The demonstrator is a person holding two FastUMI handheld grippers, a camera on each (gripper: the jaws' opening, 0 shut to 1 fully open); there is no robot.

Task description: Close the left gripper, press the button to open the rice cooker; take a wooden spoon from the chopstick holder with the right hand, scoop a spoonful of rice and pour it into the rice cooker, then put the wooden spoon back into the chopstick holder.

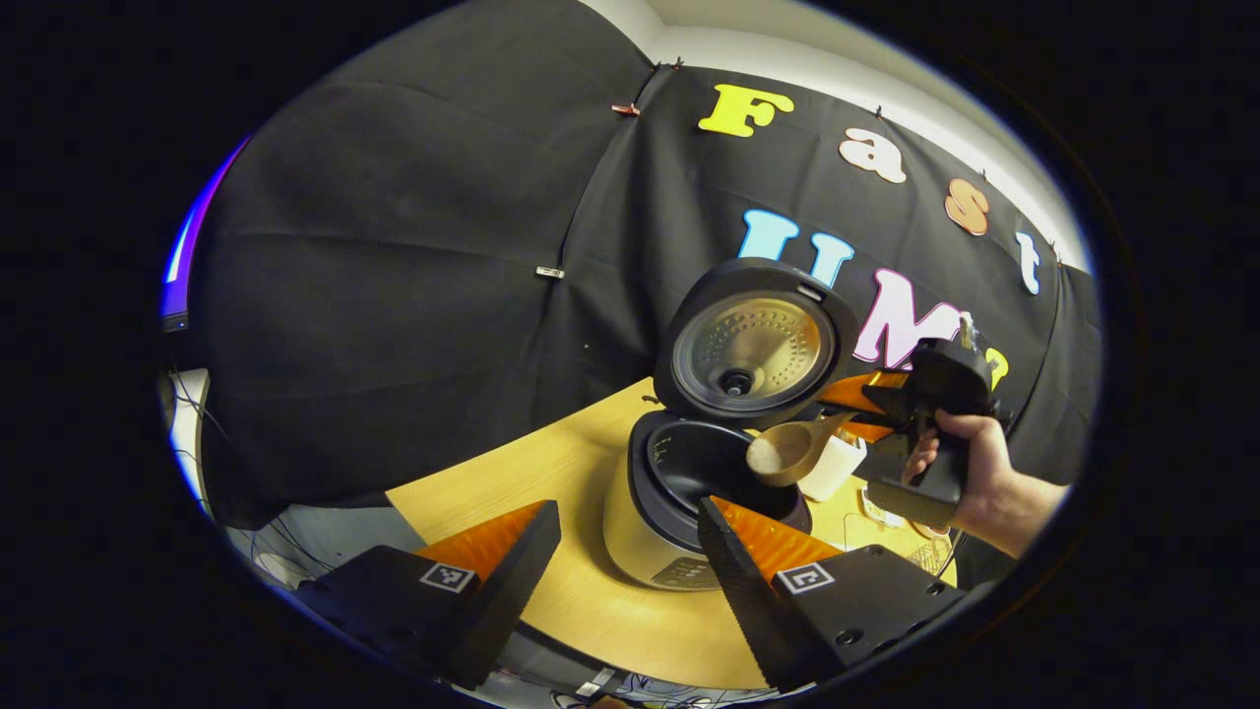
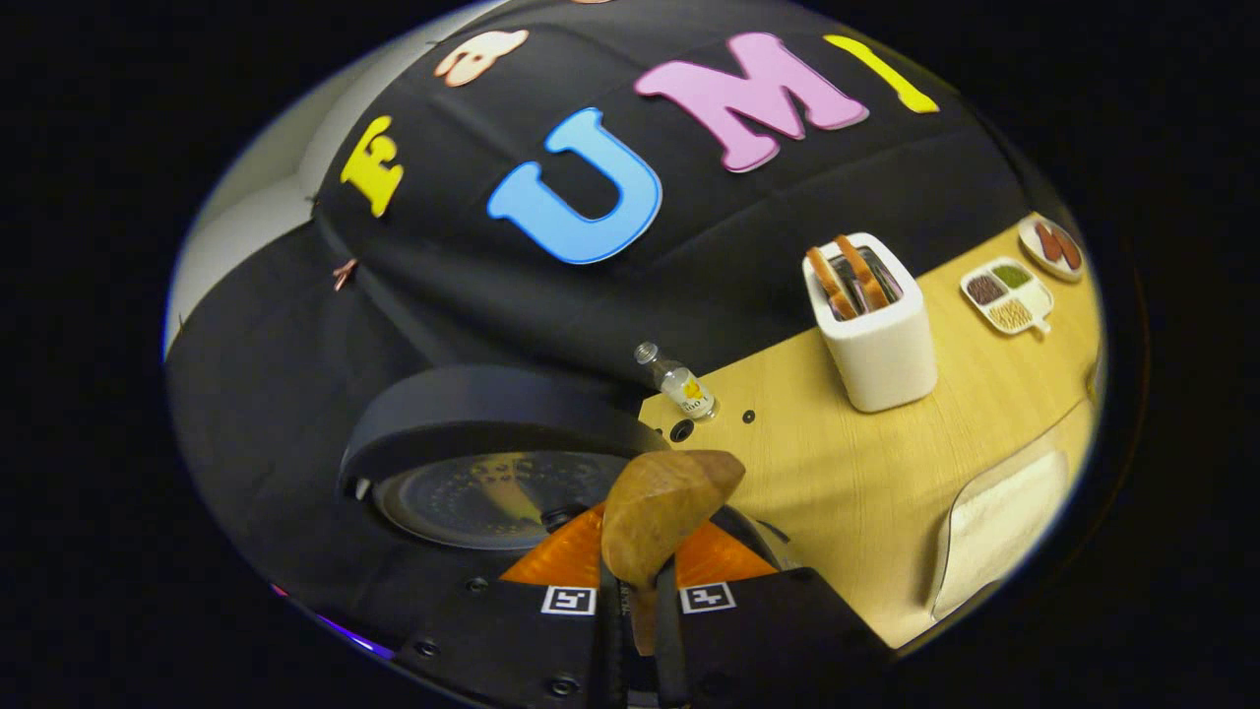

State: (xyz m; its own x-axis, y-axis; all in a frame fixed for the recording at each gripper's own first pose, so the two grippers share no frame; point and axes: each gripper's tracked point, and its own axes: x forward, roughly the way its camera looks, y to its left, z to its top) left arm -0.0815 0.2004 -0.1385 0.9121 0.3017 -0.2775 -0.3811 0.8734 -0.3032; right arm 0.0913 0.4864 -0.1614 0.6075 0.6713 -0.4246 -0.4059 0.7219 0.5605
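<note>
Wooden table (image 1: 591, 601): rice cooker (image 1: 679, 512) open ahead of my spread left gripper (image 1: 630, 551); my right gripper (image 2: 635, 615) clamps wooden spoon (image 2: 661, 512) above it.

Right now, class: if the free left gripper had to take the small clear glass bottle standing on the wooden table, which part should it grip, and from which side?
Grip the small clear glass bottle around its body, below the narrow neck, coming in level from the open table side. It stands roughly upright close to the black cloth wall, so the rear looks blocked.
</note>
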